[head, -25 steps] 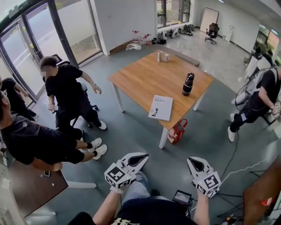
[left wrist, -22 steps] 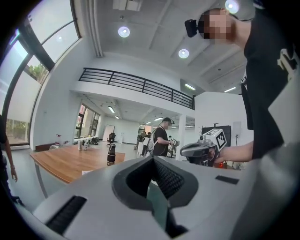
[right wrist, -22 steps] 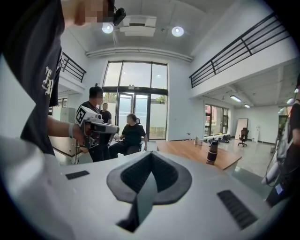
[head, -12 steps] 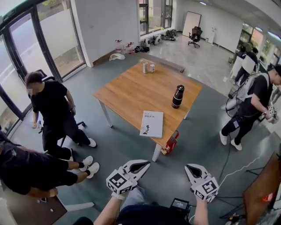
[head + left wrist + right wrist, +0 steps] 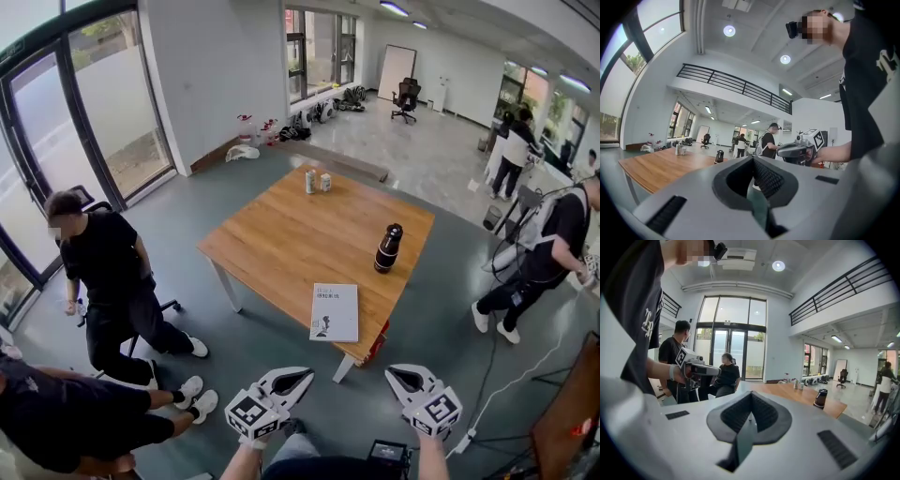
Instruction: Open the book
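A closed white book (image 5: pixel 335 312) lies flat on the near corner of the wooden table (image 5: pixel 281 234). Both grippers hover low in the head view, short of the table and apart from the book. My left gripper (image 5: pixel 307 377) is shut with nothing in it; its jaws meet in the left gripper view (image 5: pixel 752 161). My right gripper (image 5: pixel 391 373) is also shut and empty, its jaws closed together in the right gripper view (image 5: pixel 751 397). The book is hidden in both gripper views.
A black bottle (image 5: pixel 388 247) stands on the table's right side and two small cans (image 5: pixel 316 182) at its far edge. A red bag (image 5: pixel 380 342) sits under the near corner. People stand or sit at the left (image 5: pixel 103 272) and at the right (image 5: pixel 544 253).
The table and book have come nearer in the head view. Both grippers have moved forward with me, staying shut. The book has stayed closed.
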`<state>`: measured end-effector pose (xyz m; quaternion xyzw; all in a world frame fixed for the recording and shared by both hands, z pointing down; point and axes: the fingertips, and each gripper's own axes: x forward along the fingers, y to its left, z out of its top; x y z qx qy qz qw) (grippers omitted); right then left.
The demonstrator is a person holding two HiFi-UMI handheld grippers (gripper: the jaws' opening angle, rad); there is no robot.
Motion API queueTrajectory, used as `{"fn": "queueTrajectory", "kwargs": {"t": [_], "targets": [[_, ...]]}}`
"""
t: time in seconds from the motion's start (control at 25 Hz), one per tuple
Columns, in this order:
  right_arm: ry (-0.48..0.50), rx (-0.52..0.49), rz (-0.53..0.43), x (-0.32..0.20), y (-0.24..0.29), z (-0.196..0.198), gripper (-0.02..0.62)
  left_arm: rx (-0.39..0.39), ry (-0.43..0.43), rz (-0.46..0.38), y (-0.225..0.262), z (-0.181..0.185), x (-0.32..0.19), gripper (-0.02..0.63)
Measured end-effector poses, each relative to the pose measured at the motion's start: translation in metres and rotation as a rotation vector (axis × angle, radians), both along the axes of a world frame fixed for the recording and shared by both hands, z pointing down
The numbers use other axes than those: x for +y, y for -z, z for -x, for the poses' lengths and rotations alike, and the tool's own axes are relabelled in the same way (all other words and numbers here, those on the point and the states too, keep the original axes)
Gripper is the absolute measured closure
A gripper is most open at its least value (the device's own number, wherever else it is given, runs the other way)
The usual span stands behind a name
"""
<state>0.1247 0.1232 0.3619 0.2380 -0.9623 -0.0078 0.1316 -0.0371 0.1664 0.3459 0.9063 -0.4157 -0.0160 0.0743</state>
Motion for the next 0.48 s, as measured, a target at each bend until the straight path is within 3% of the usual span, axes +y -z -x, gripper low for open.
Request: {"fn": "queueTrajectory", "kwargs": {"t": [0.2,0.48], "targets": [[0.015,0.009,-0.028,-0.019,0.01,0.024,0.607,0.013,0.009,-0.009,0.011,0.029,-0.018,0.6],[-0.04,0.005,-0.01,-0.037,-0.006,0.027,0.607,-0.012,-0.024,-0.016,0.003,0.045,-0.032,0.6]]}}
